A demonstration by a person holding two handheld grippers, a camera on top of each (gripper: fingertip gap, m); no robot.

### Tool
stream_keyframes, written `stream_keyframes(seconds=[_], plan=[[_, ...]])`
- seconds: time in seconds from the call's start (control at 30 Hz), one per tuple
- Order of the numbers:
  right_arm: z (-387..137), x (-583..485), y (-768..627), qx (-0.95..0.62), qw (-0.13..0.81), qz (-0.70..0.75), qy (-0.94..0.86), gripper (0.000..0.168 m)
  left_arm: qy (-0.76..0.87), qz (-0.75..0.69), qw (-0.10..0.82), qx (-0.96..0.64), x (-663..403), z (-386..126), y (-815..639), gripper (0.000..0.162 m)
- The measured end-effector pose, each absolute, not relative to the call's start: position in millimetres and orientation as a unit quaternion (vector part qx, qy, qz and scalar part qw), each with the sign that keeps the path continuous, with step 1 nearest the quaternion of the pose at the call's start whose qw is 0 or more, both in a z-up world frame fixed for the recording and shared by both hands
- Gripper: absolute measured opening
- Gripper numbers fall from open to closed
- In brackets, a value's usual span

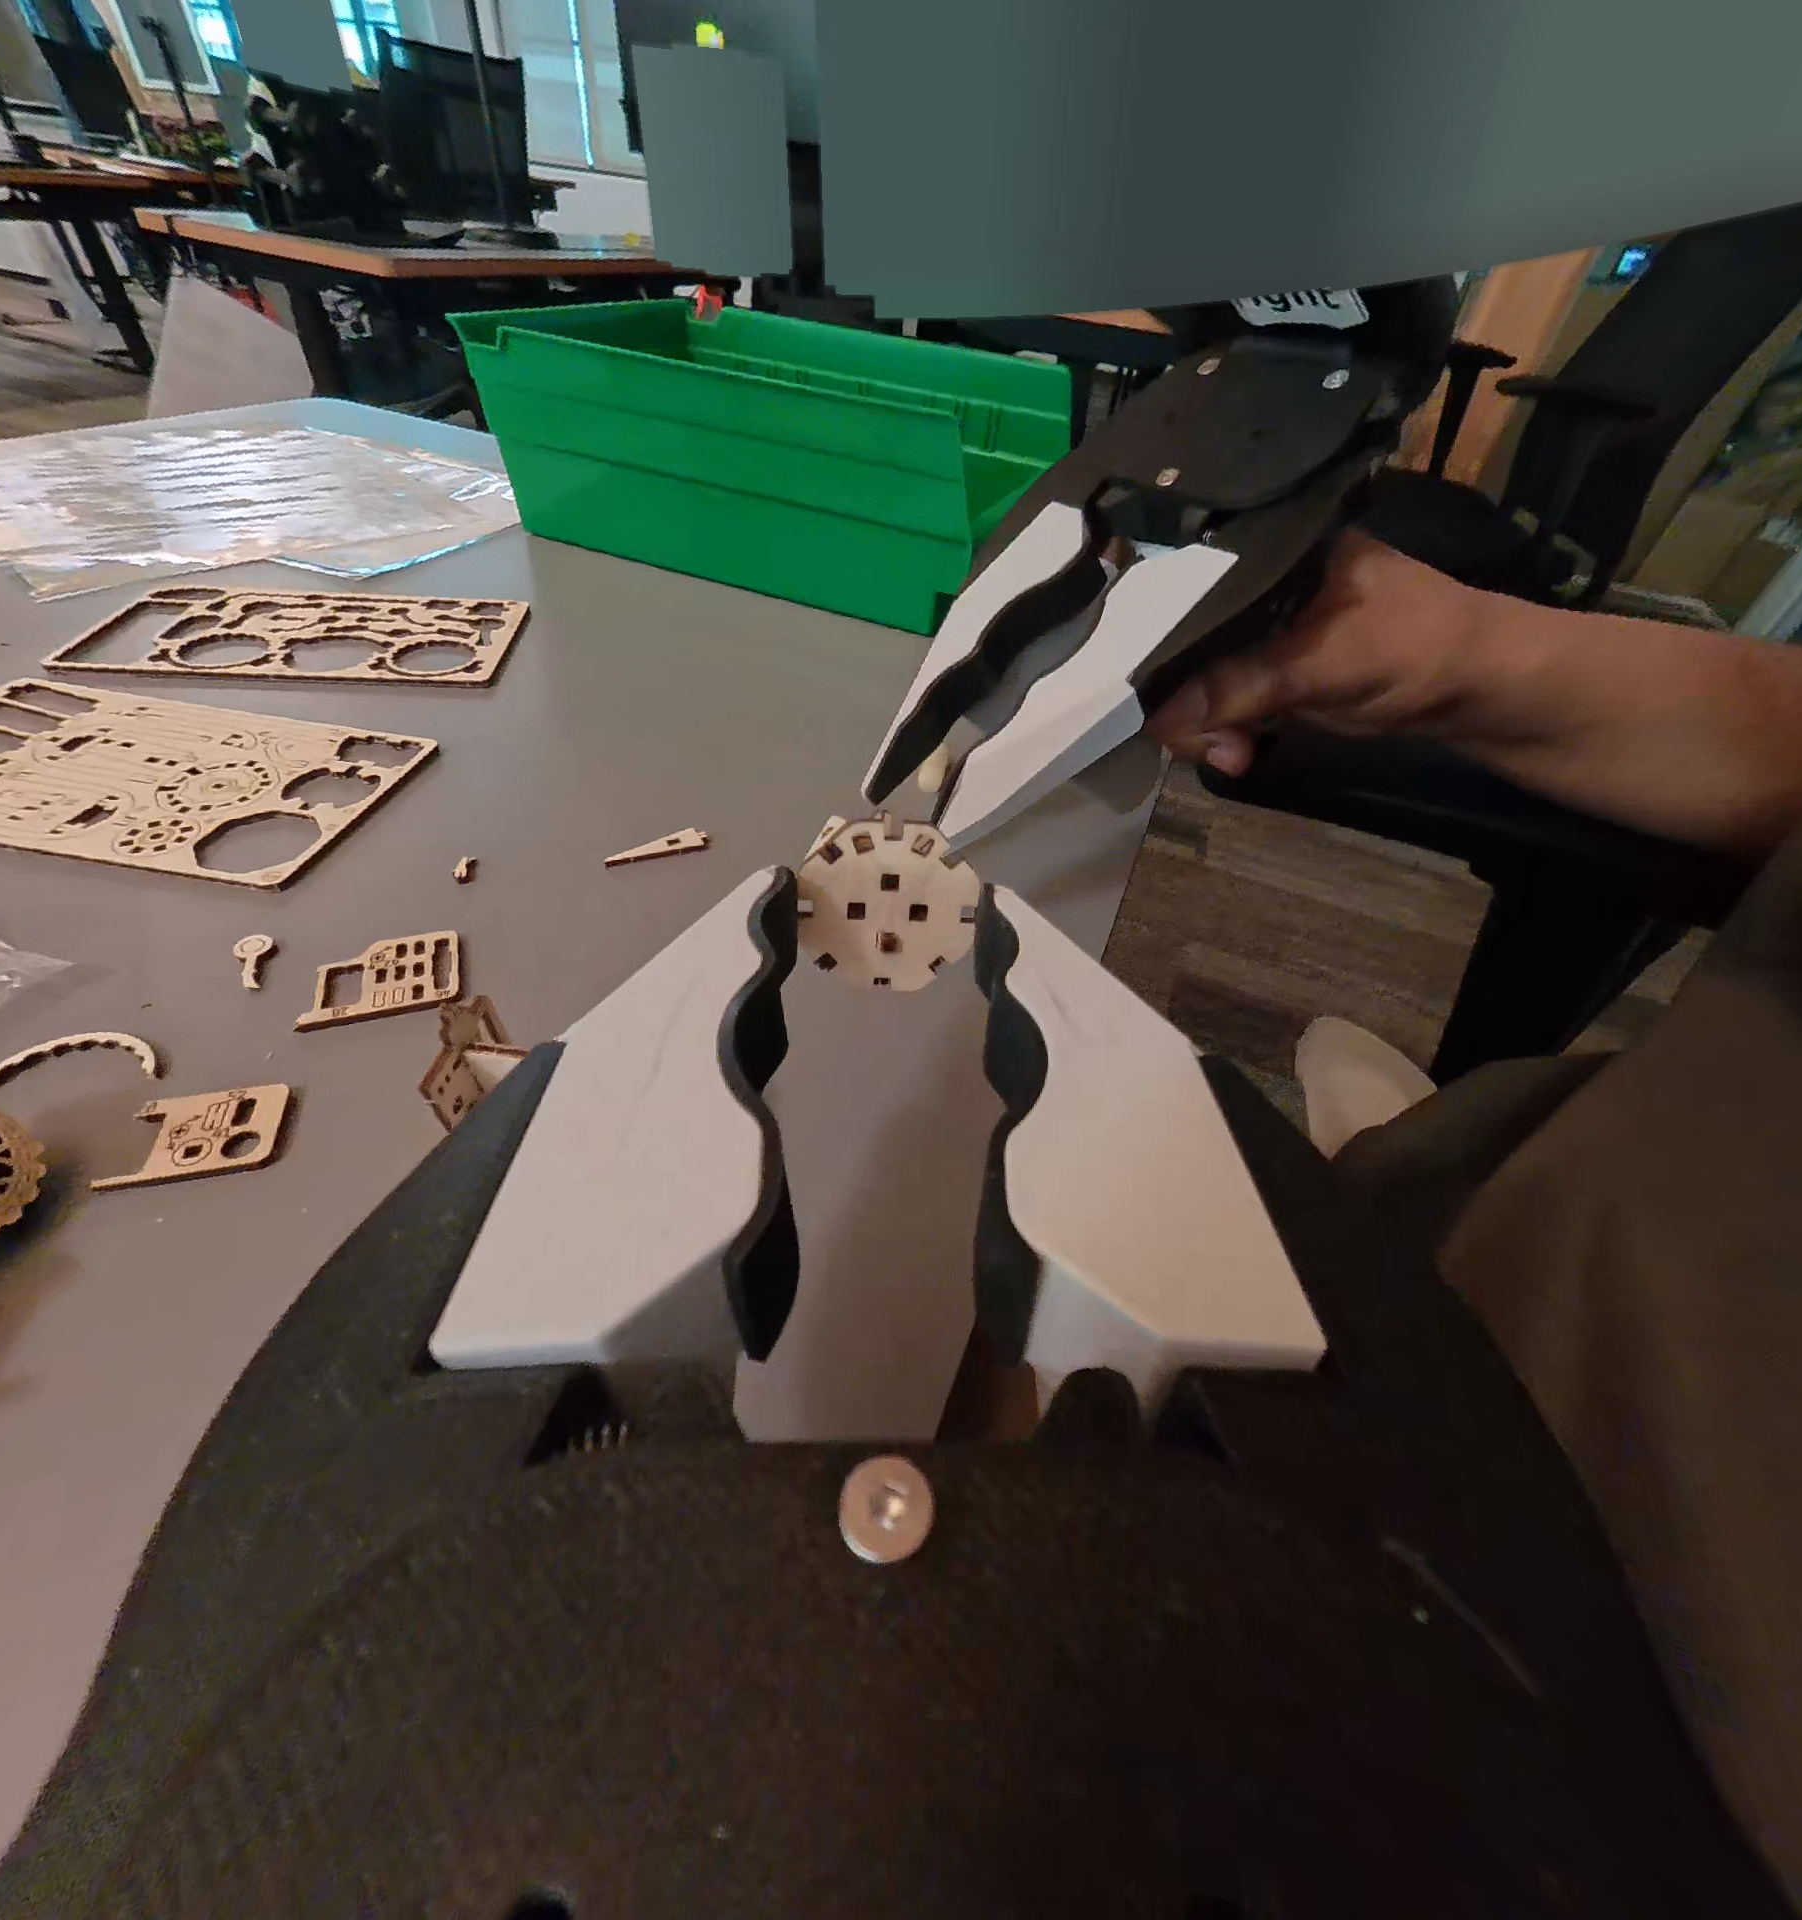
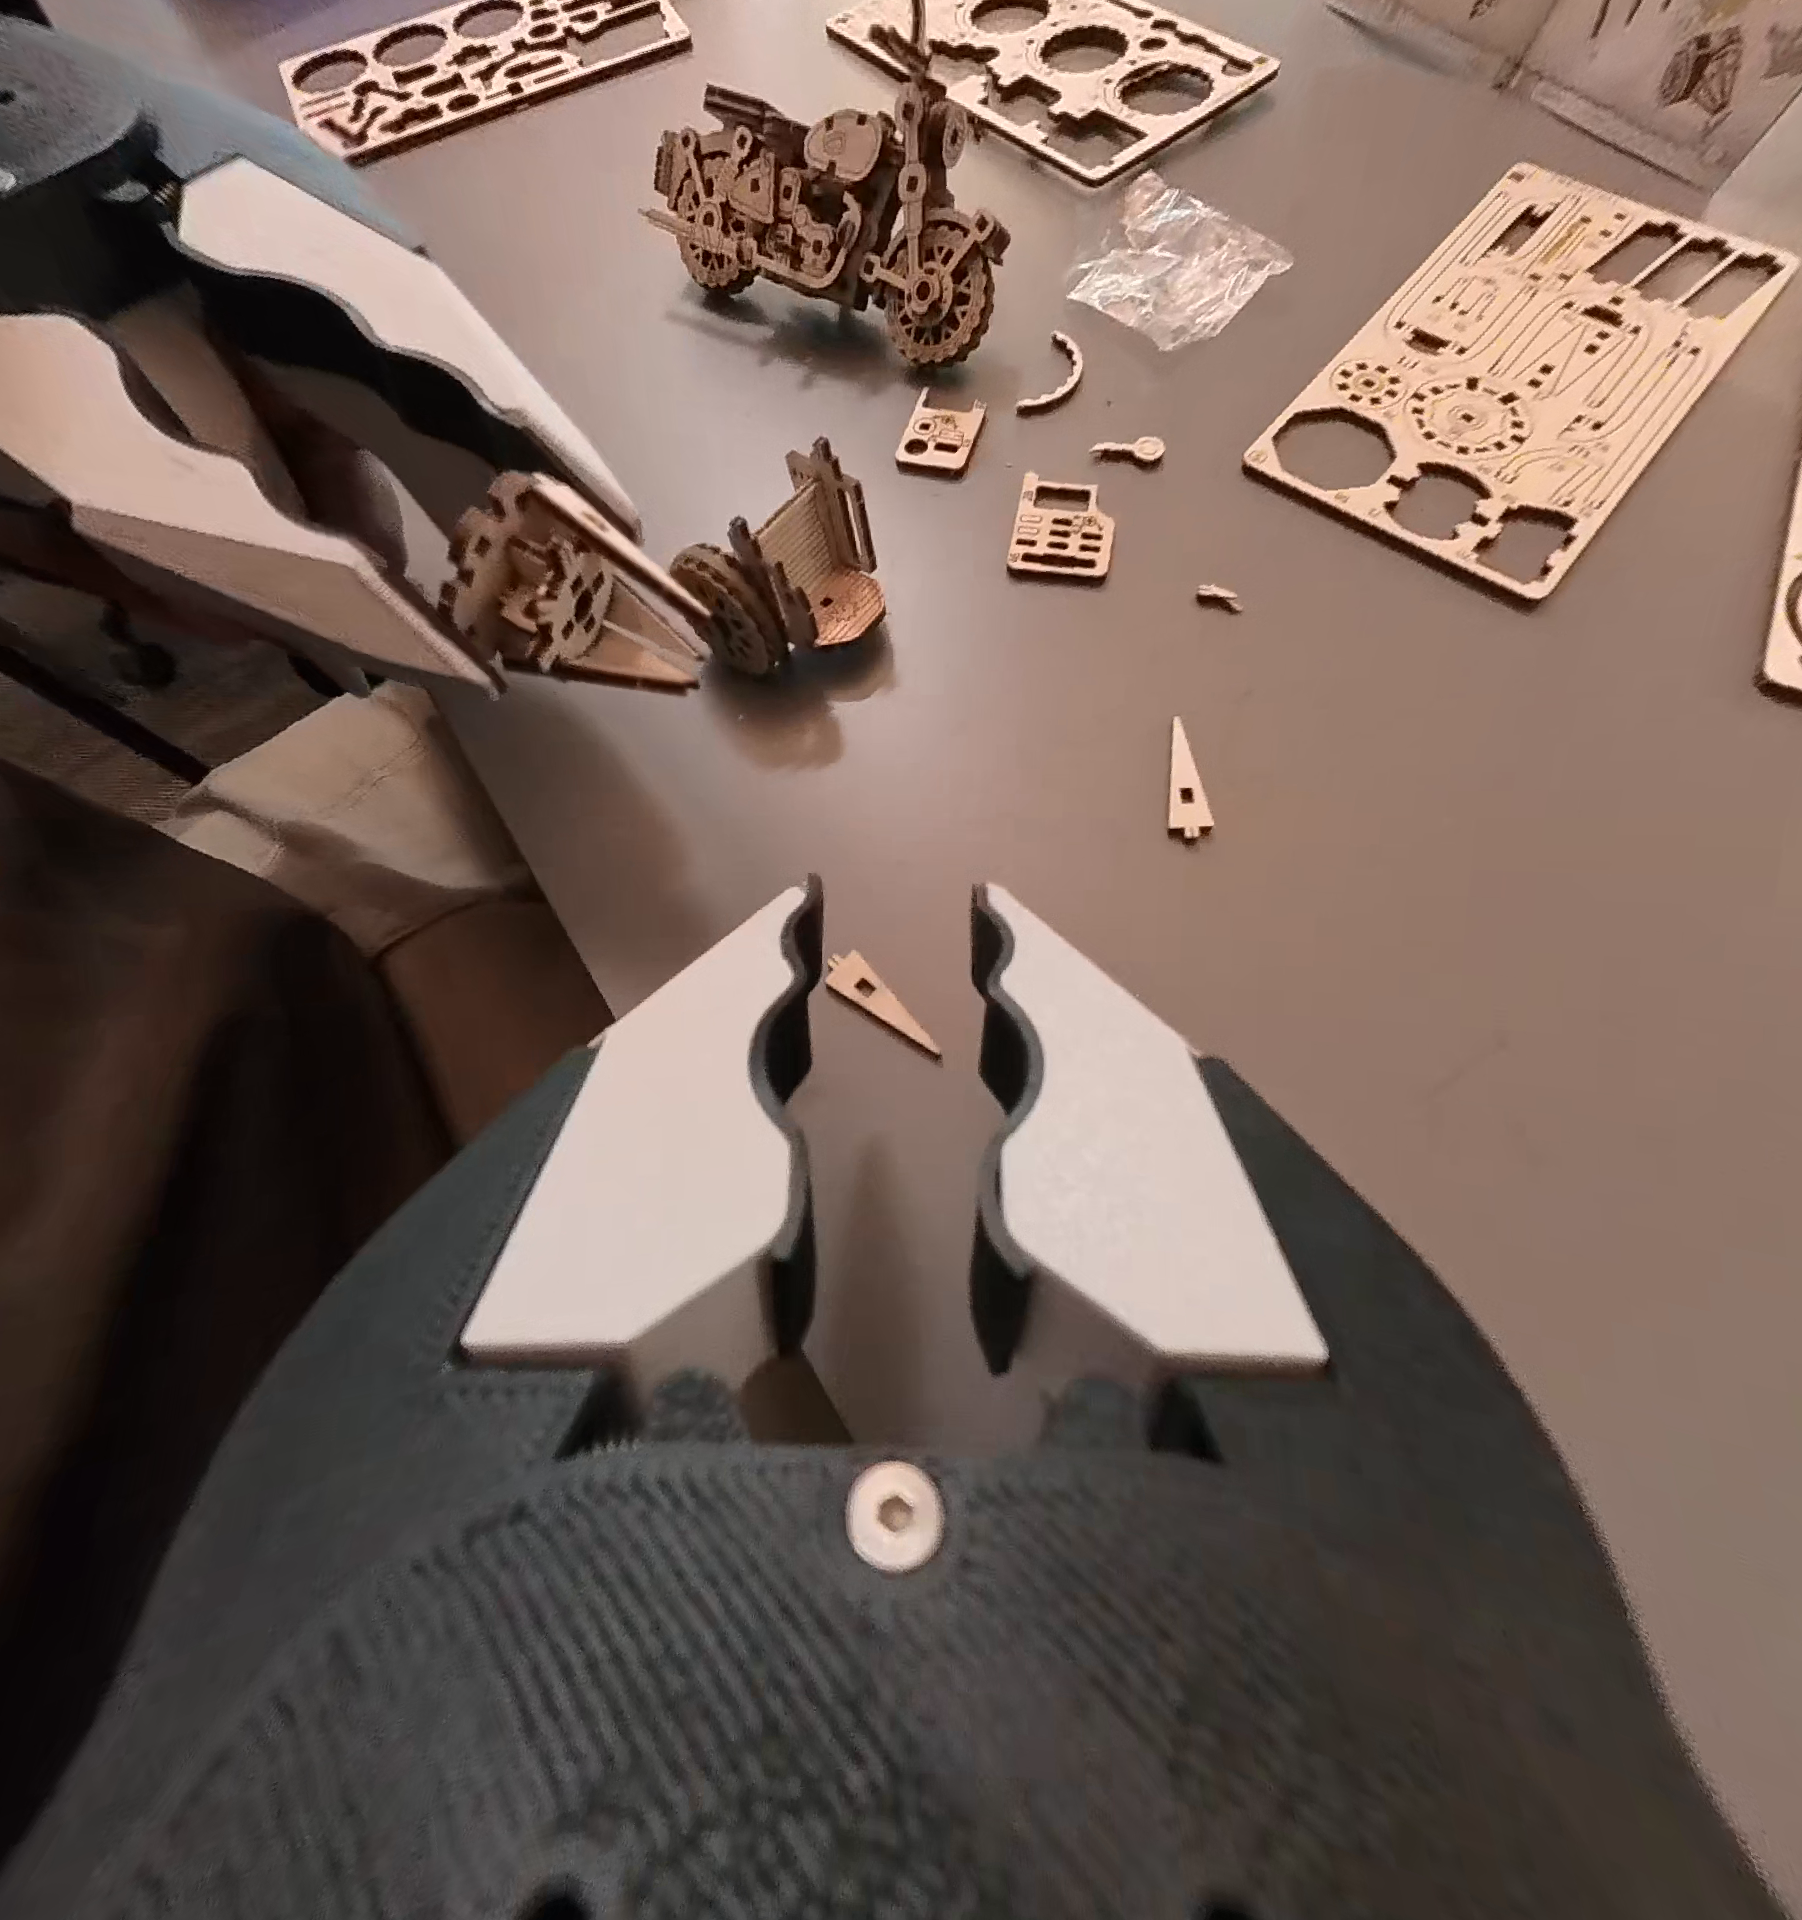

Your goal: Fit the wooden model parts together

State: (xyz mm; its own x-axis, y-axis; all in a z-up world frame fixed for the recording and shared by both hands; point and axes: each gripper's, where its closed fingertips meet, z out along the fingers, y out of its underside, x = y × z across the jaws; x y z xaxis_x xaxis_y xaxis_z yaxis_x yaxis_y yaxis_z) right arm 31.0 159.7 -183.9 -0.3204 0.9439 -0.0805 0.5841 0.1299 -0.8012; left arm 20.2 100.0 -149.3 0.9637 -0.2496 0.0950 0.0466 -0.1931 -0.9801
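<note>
Only in right view: wooden motorcycle [image 2: 824, 218].

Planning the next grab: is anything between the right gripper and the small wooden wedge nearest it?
Nothing visible. The wedge lies flat on the table, framed between the fingers of the open right gripper. The left gripper, holding its slotted disc, is off to the left, clear of that path.
</note>
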Motion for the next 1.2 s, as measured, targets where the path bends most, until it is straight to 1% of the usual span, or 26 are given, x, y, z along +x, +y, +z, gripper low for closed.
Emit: stream_keyframes(seconds=[0.27,0.47,0.77,0.87,1.03,1.2], plan=[[-187,31,161,-0.536,0.228,0.384,-0.716,0.027,0.043,-0.101,0.614,-0.781,12,-157,102,0.031],[-188,31,160,-0.532,0.228,0.381,-0.721,0.030,0.007,-0.105,0.580,-0.808,3,-170,103,0.030],[-183,38,156,-0.468,0.246,0.380,-0.759,0.037,0.018,-0.113,0.576,-0.809,8,-169,102,0.030],[-181,40,153,-0.439,0.259,0.377,-0.773,0.038,0.034,-0.099,0.581,-0.807,11,-167,101,0.030],[-169,43,134,-0.386,0.268,0.413,-0.781,0.037,0.130,0.003,0.578,-0.806,23,-170,100,0.030],[-164,44,123,-0.358,0.269,0.436,-0.780,0.034,0.157,0.012,0.570,-0.806,33,-175,100,0.031]])
